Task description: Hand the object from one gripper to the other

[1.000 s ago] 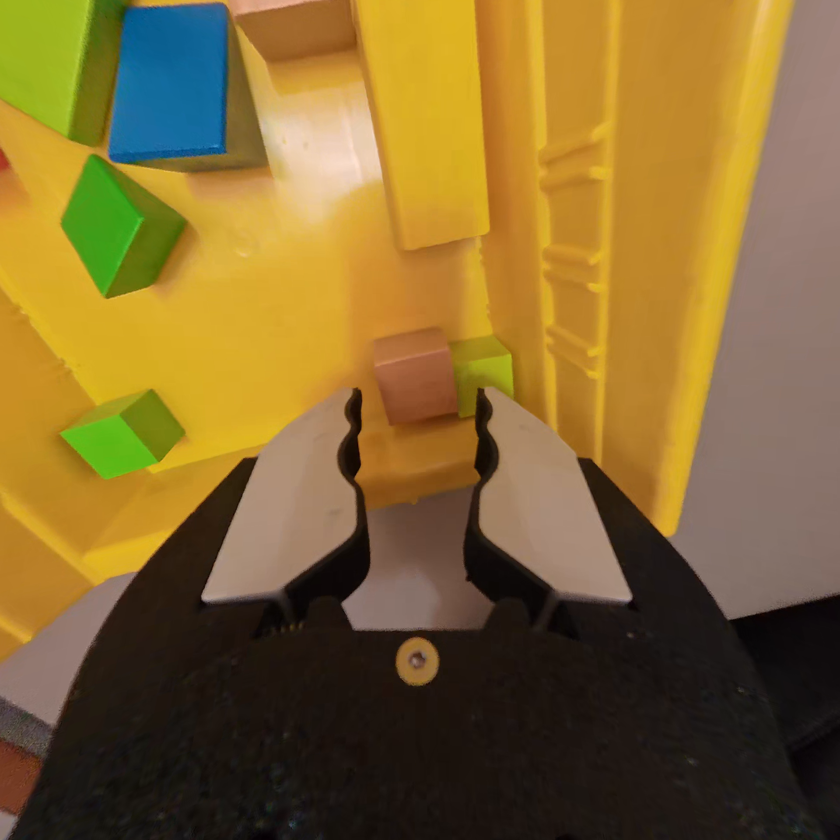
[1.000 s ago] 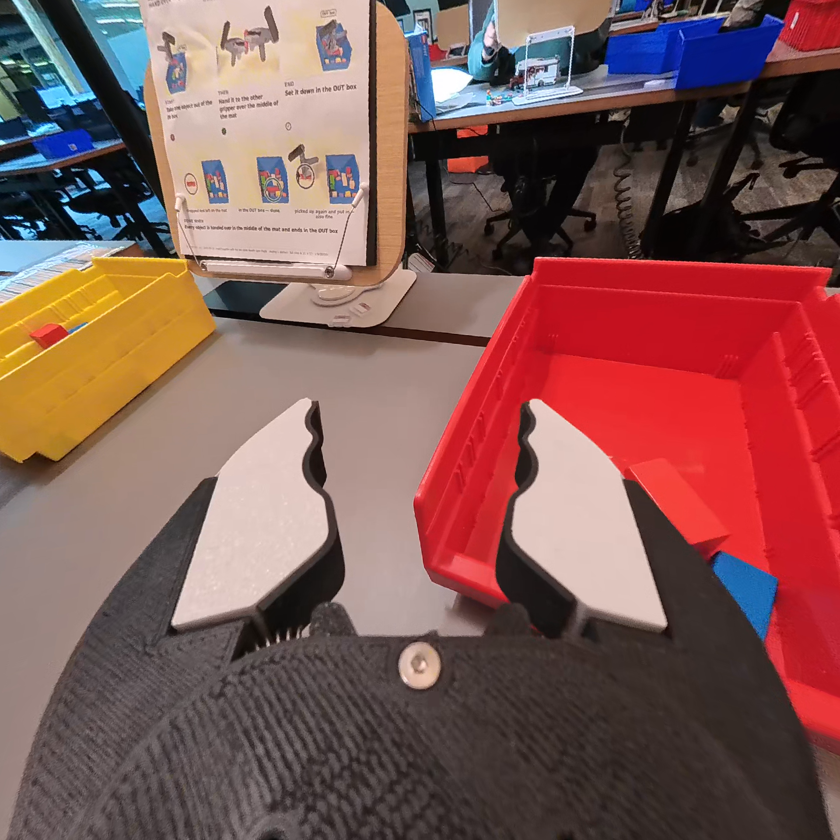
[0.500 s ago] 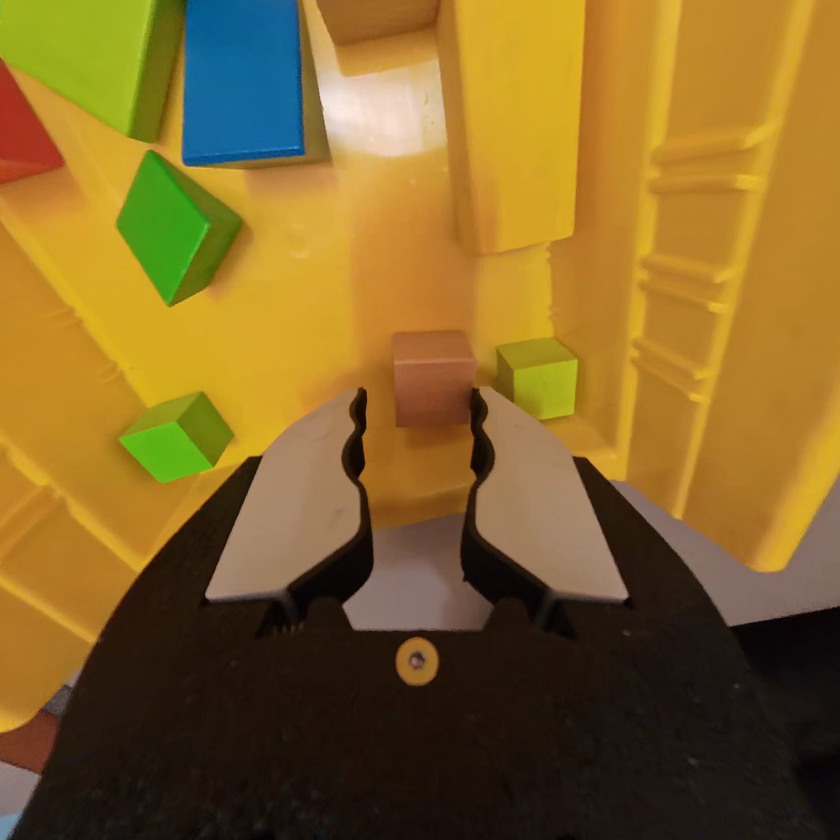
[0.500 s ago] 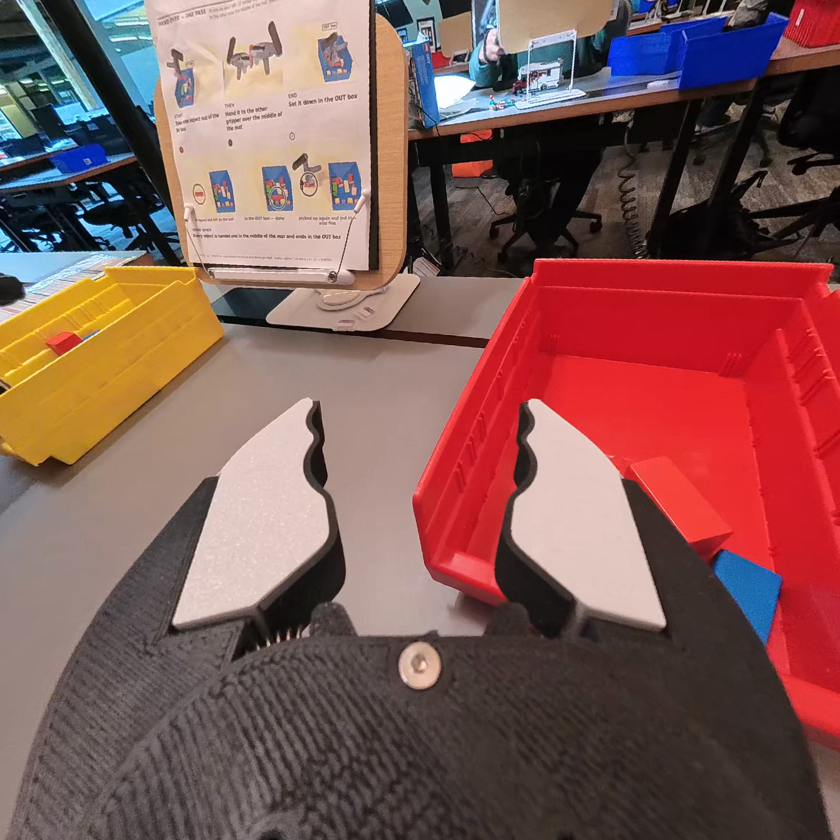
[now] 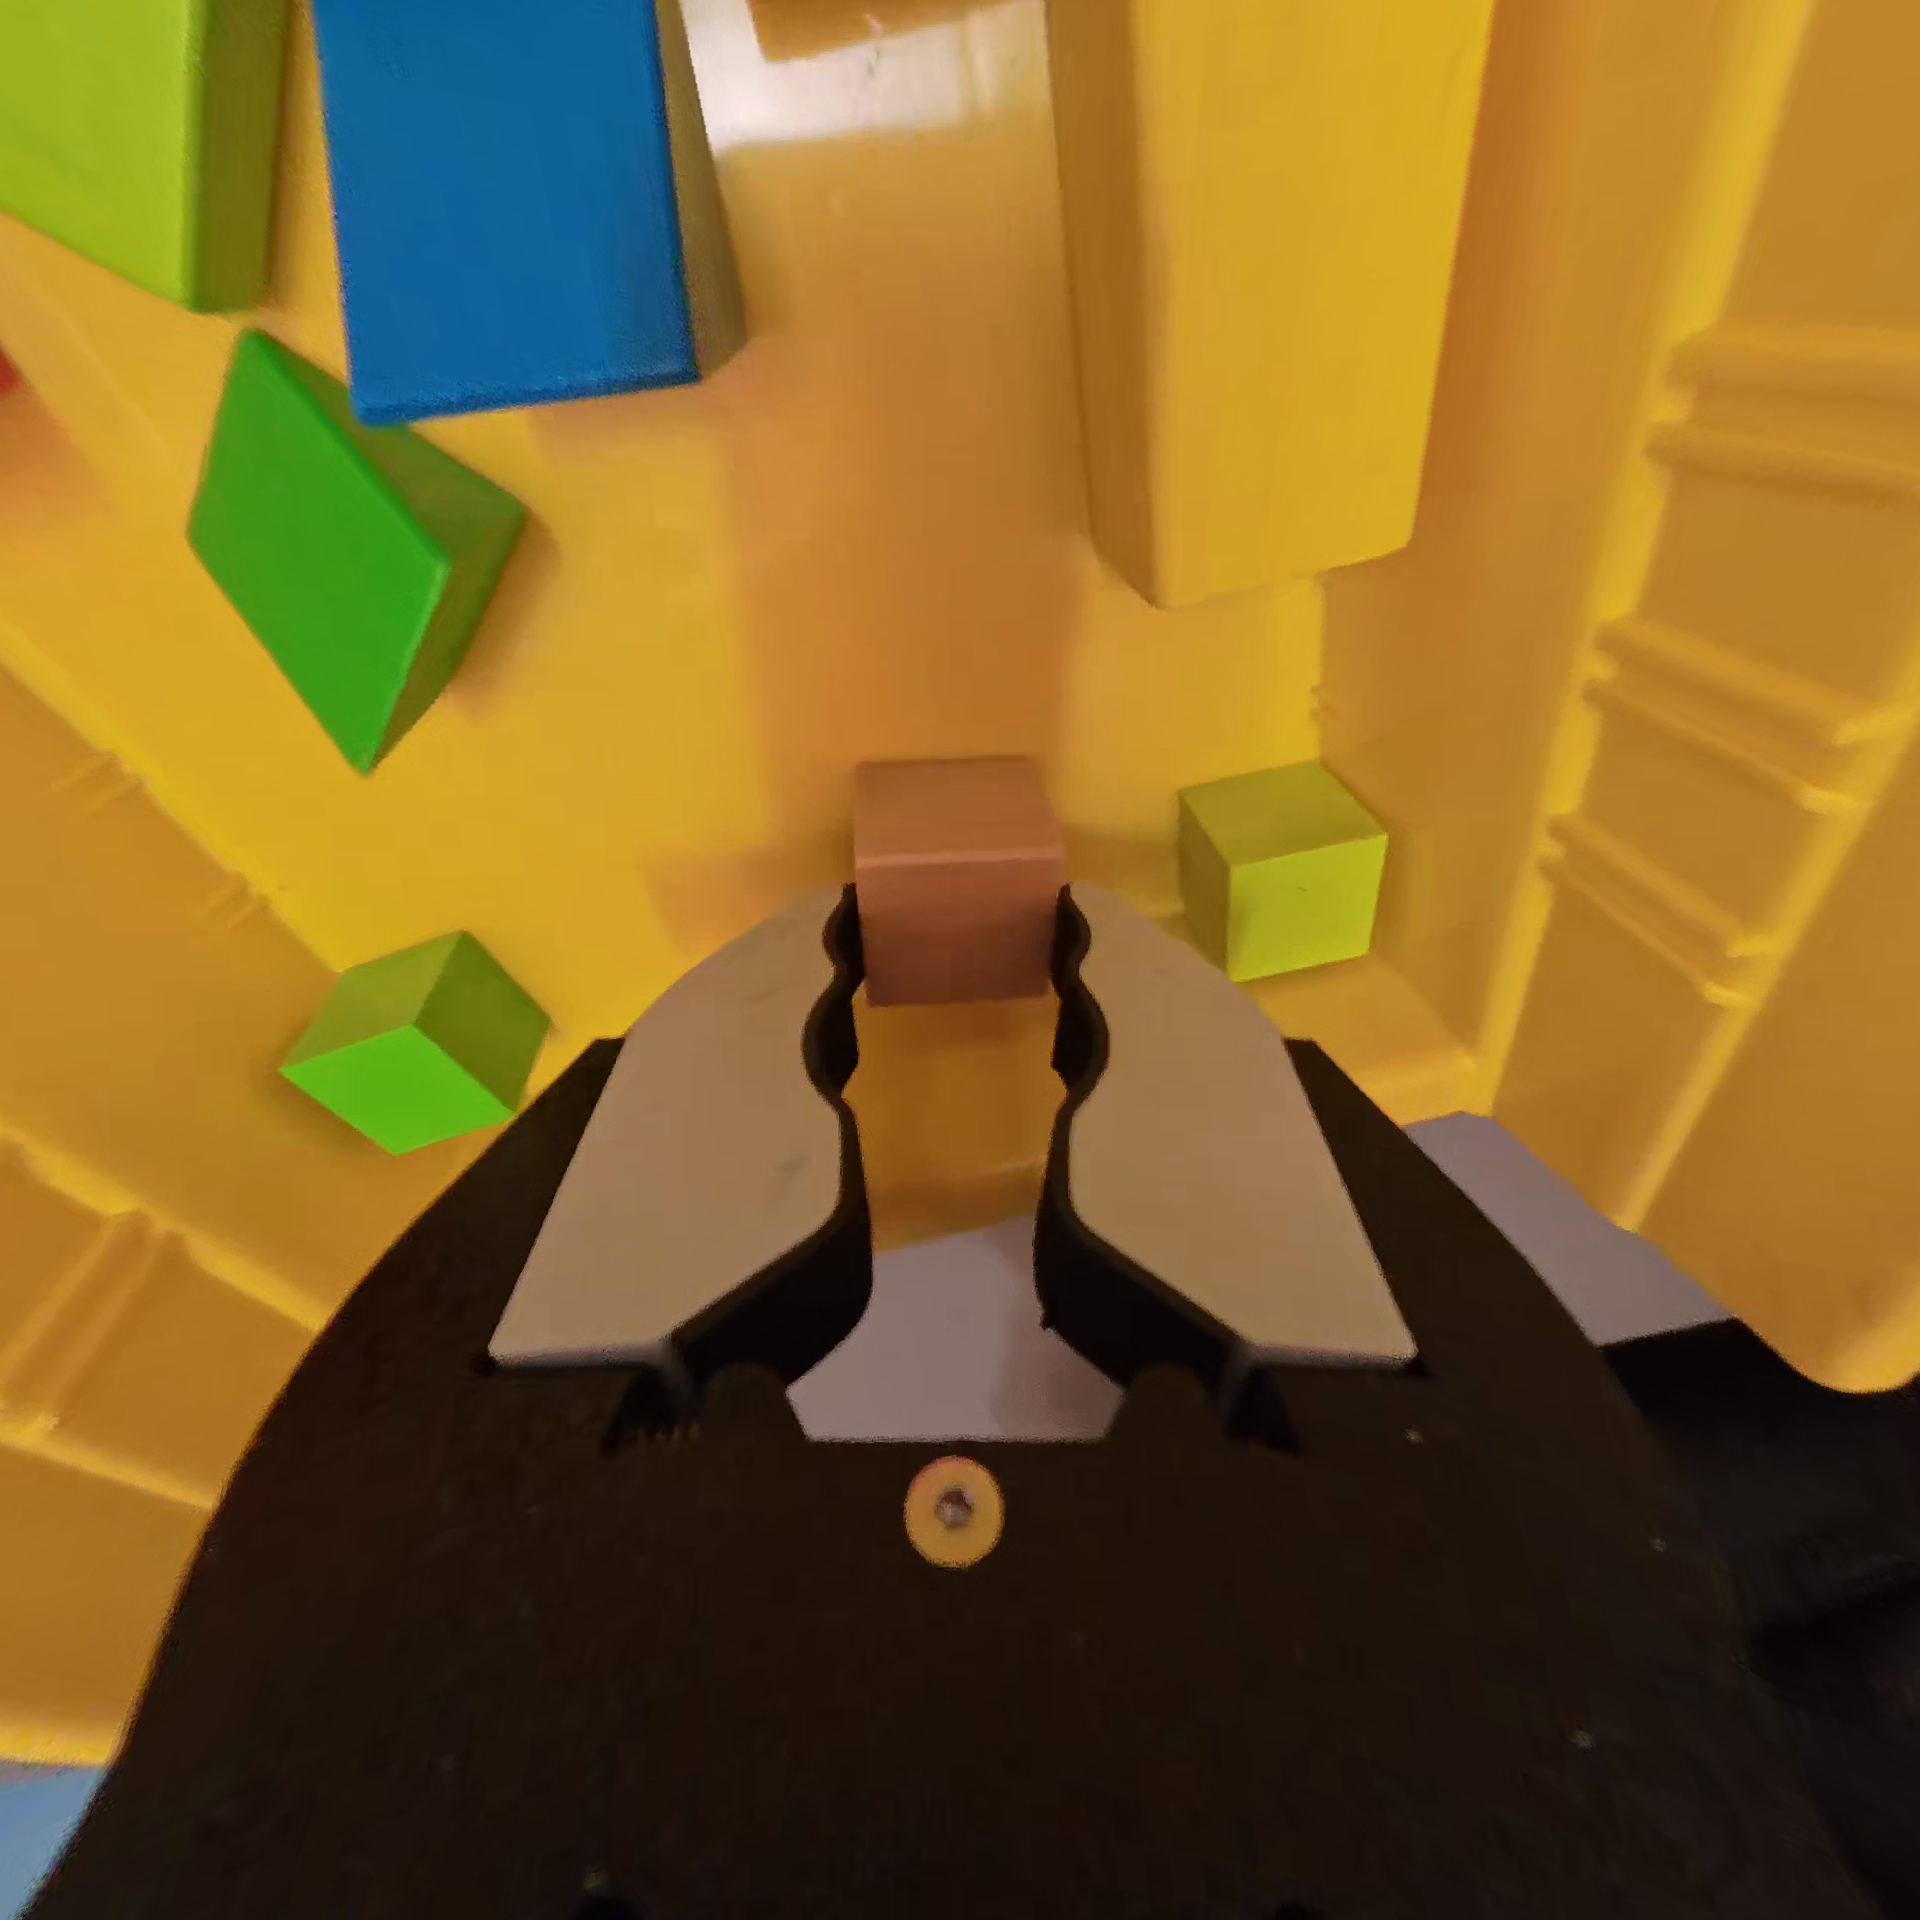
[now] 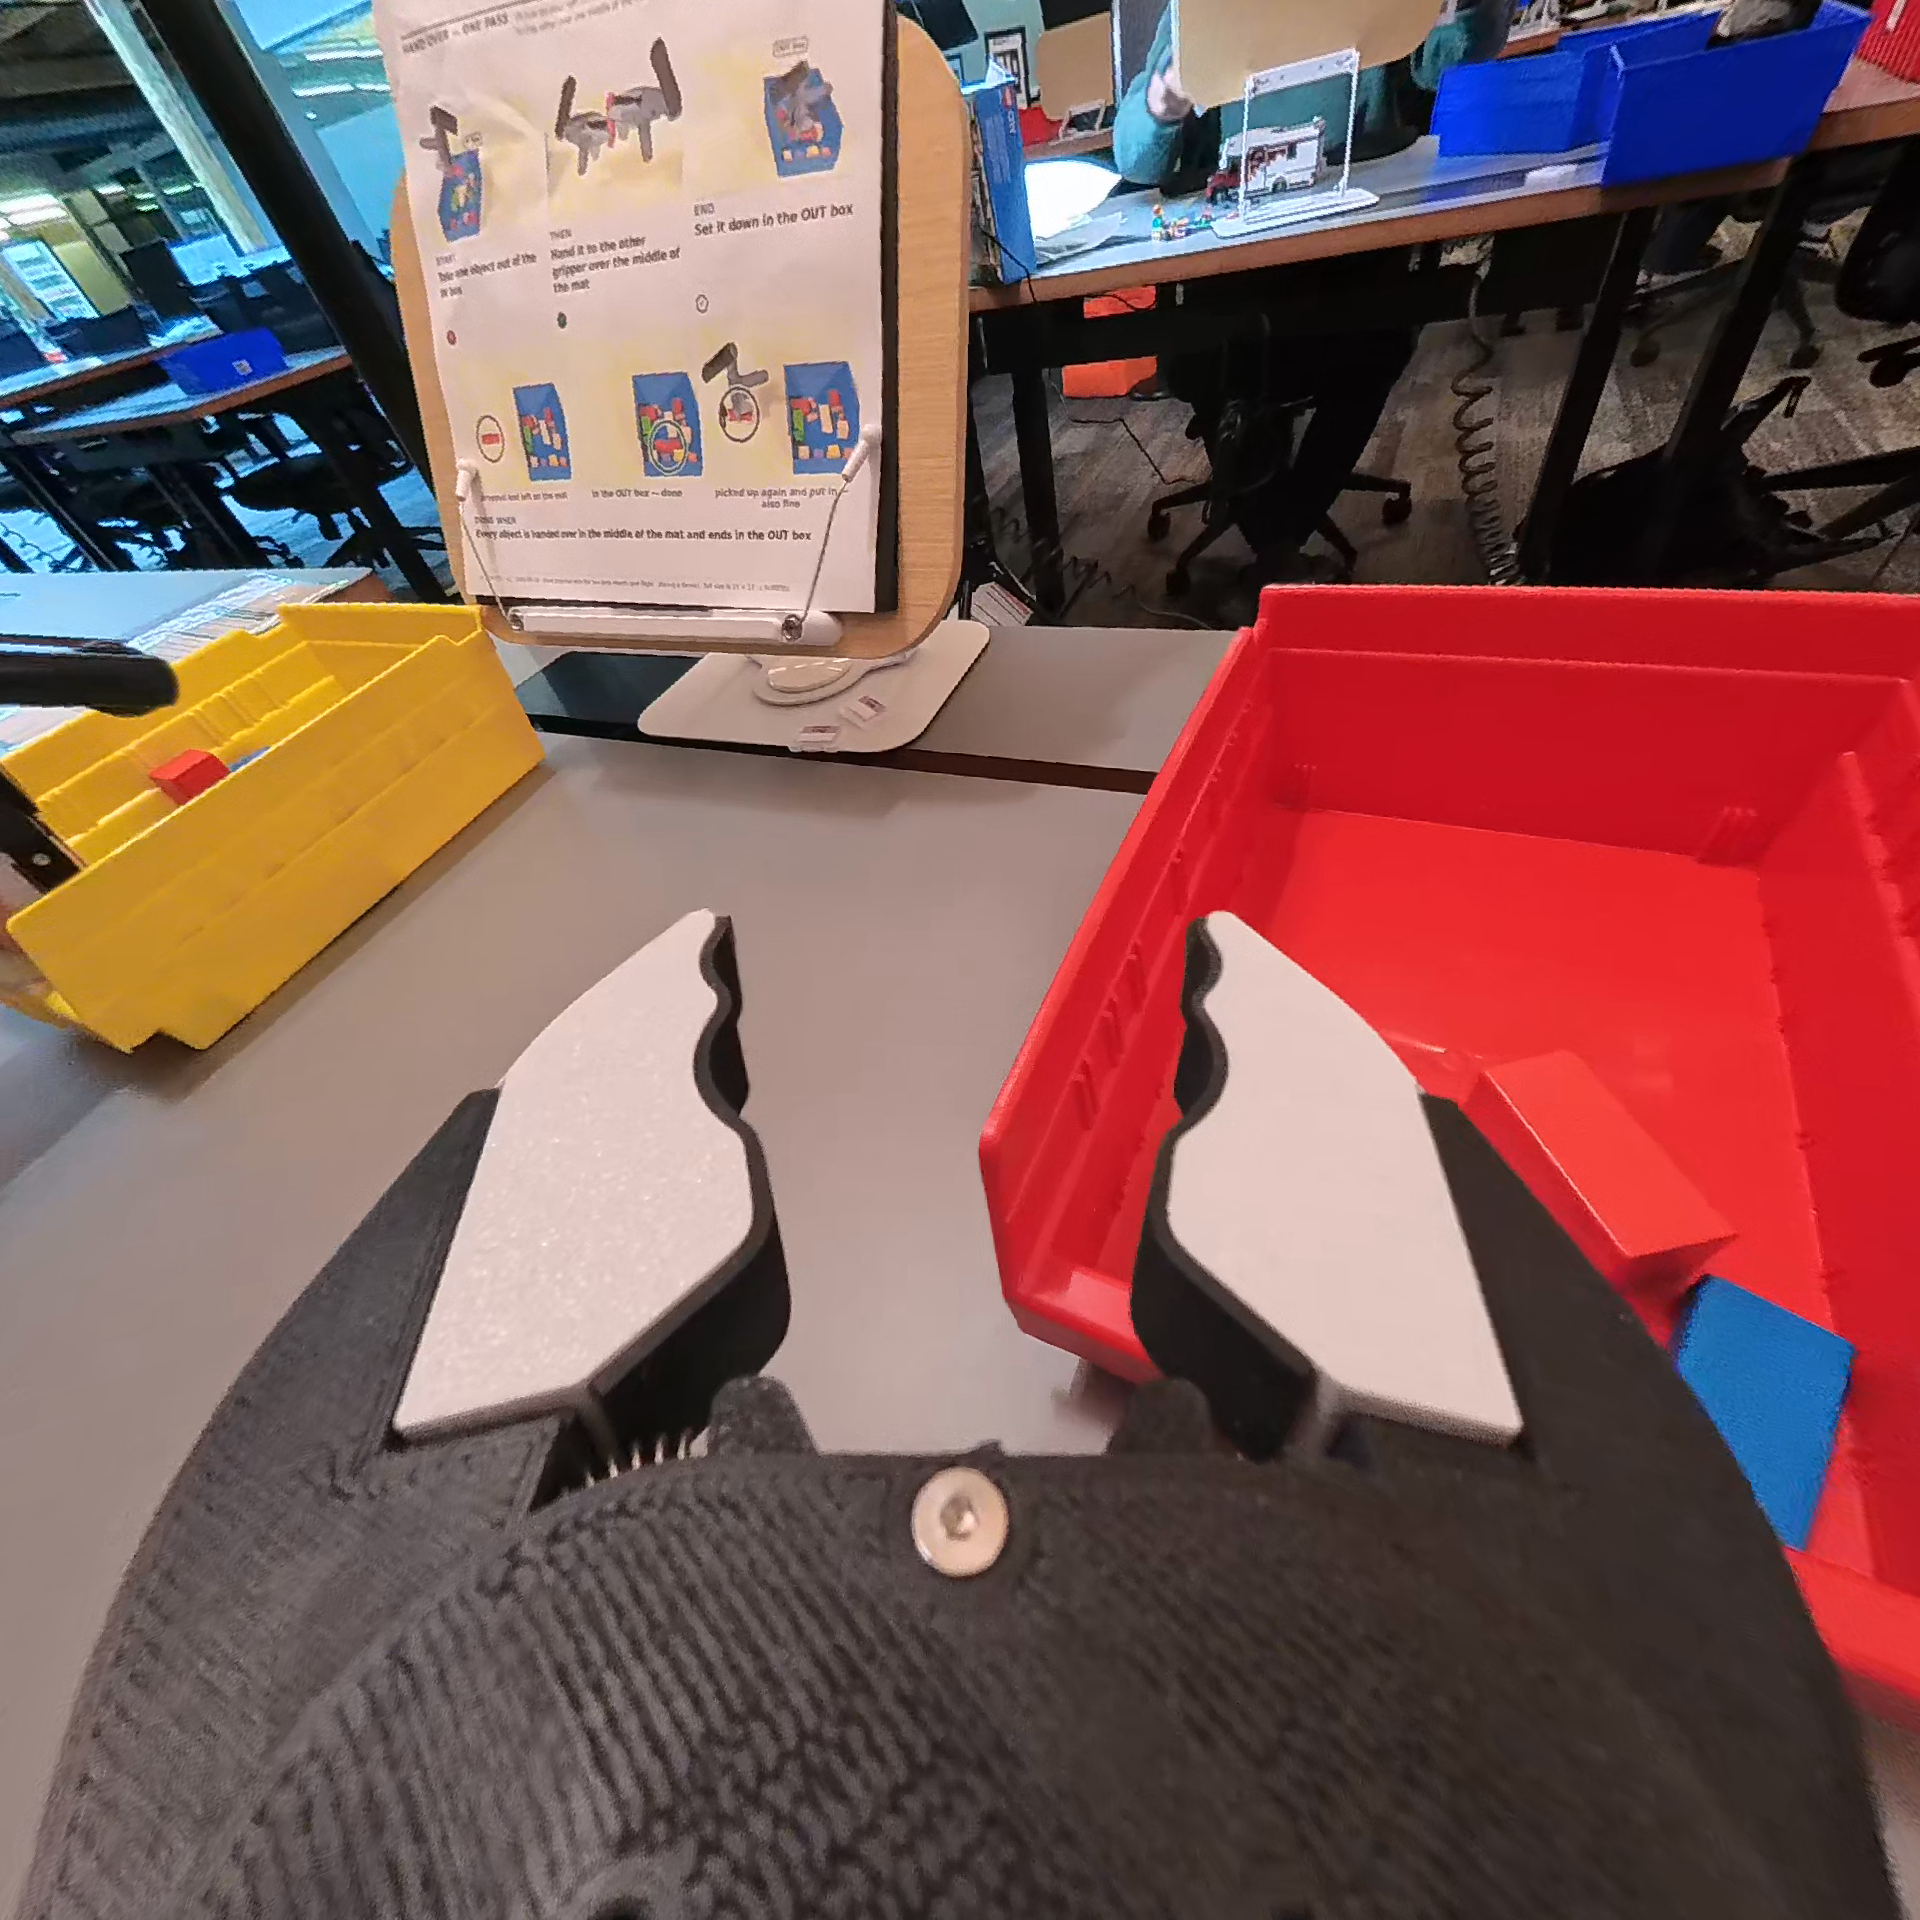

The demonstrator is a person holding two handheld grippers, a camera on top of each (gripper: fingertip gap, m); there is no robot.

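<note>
A: Where is the object to be handed over?

B: A small brown cube (image 5: 956,883) is seen in the yellow bin (image 5: 1766,727), near its right wall, with a lime cube (image 5: 1288,873) just beside it on the right. The left gripper (image 5: 956,914) is reached down into the bin, and the cube is taken between its fingertips (image 5: 1075,935); both pads appear to be pressed against its side faces. Whether it has been lifted off the bin floor cannot be told.

A: And the other gripper?

B: The right gripper (image 6: 961,966) is held with its jaws spread wide and nothing between them, above the grey table (image 6: 831,883), between the yellow bin and the red bin (image 6: 1558,727). A red block (image 6: 1590,1164) and a blue block (image 6: 1766,1392) are already lying in the red bin.

A: How is the cube expected to handle?

B: It is judged to be painted wood: light, stiff and not fragile, though its smooth faces may be somewhat slippery. Flat parallel sides are offered, so a firm pinch should be held well.

A: Where should it be taken at the handover?

B: Only the near part is gripped now, so the far half is left free. It is best taken there by the receiving pads, across the two faces not already covered
</note>
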